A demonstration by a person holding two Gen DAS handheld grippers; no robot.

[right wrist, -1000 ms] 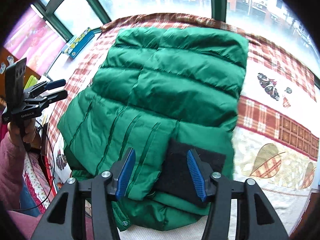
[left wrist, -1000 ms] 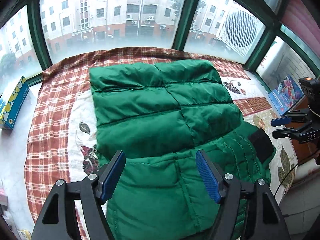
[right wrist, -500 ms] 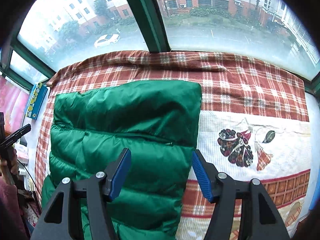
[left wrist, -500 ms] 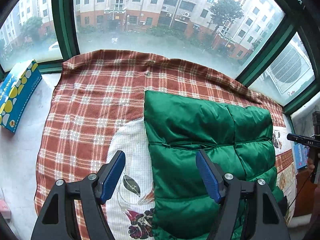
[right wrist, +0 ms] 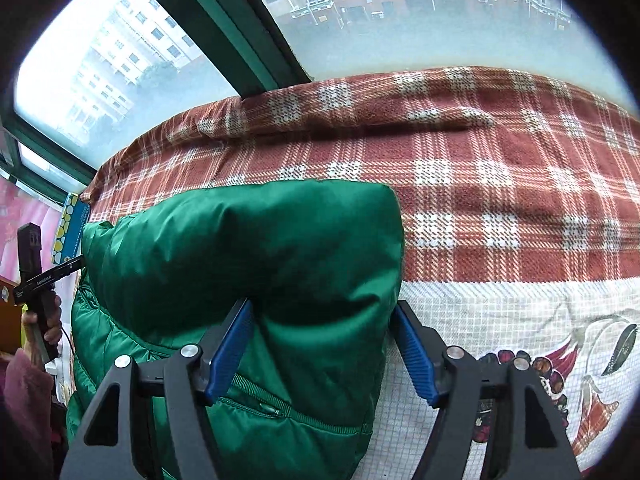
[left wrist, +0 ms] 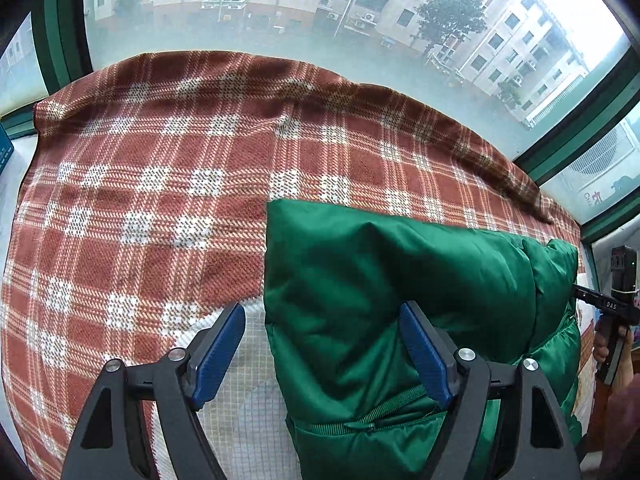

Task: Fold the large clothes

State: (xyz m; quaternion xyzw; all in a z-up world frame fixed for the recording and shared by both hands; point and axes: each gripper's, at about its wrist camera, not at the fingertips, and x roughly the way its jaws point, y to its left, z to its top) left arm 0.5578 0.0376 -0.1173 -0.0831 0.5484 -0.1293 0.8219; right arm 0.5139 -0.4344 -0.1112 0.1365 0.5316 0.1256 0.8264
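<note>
Green padded jacket (left wrist: pixel 400 280): folded, lying on a red plaid blanket (left wrist: pixel 160 160) by the windows (left wrist: pixel 280 8).

Left gripper (left wrist: pixel 322 354): jaws wide and opening, straddling the jacket's far left corner; left pad over blanket, right pad on or just above the fabric, contact unclear.

Right gripper (right wrist: pixel 324 346): jaws opening, far right corner between them, apparently not pinched.

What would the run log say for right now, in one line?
step: reaching far corners | green jacket: on plaid blanket | left tongs: opening, corner between | right tongs: opening, corner between
</note>
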